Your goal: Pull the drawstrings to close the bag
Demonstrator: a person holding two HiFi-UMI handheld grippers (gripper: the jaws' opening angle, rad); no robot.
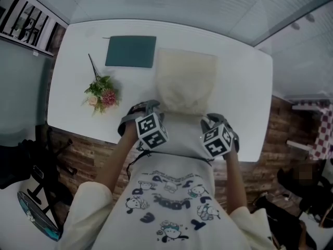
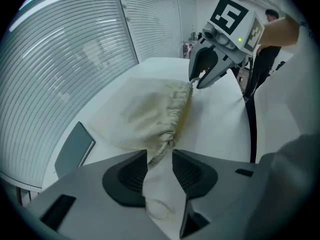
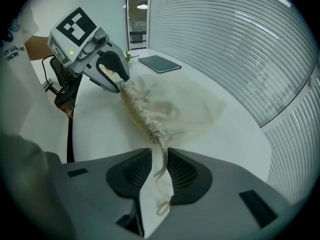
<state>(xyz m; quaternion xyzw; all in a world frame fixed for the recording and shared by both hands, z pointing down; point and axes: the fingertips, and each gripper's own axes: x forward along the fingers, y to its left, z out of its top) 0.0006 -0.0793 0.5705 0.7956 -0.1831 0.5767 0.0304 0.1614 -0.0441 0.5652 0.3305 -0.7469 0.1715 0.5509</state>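
Cream cloth bag (image 1: 186,79) lies flat on white table (image 1: 244,87), near front edge, mouth toward person. Mouth hem puckered into tight gathers, body limp and creased.
Left gripper (image 2: 160,171): jaws wide, left drawstring (image 2: 158,154) loose between pads.
Right gripper (image 3: 159,171): gap narrow, right drawstring (image 3: 161,166) running through, not visibly clamped.

Notebook (image 2: 75,149) partly hidden behind left gripper (image 2: 160,154), drawstring (image 2: 159,210) loop blurred
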